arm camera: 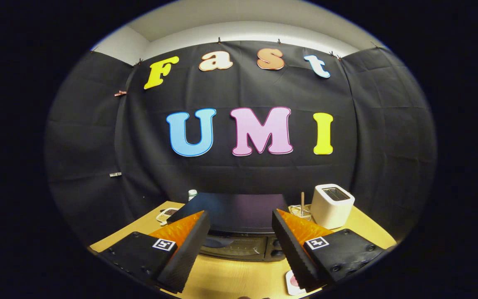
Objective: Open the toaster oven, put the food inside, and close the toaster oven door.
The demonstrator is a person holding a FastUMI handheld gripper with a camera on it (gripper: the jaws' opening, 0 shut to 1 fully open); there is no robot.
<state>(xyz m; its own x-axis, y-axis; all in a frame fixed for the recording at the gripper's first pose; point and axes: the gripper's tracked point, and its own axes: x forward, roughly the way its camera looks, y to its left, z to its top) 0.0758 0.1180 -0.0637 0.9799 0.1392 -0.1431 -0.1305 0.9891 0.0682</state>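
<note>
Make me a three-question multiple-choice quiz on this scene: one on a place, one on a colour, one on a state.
1. Where is the toaster oven?
A. Just ahead of the hand-held gripper's fingers
B. On the floor
C. Behind the white toaster

2. What colour is the pop-up toaster?
A. Red
B. White
C. Green

3. How is the hand-held gripper?
A. Shut on food
B. Shut on the door
C. Open, holding nothing

Answers: 1 A, its dark body sits on the table between the fingers; 2 B, its casing is white; 3 C, the fingers stand wide apart.

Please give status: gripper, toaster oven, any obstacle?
Hand-held gripper open, holding nothing. Toaster oven just ahead between the fingers, door shut. Nothing between the fingers and the door.
</note>
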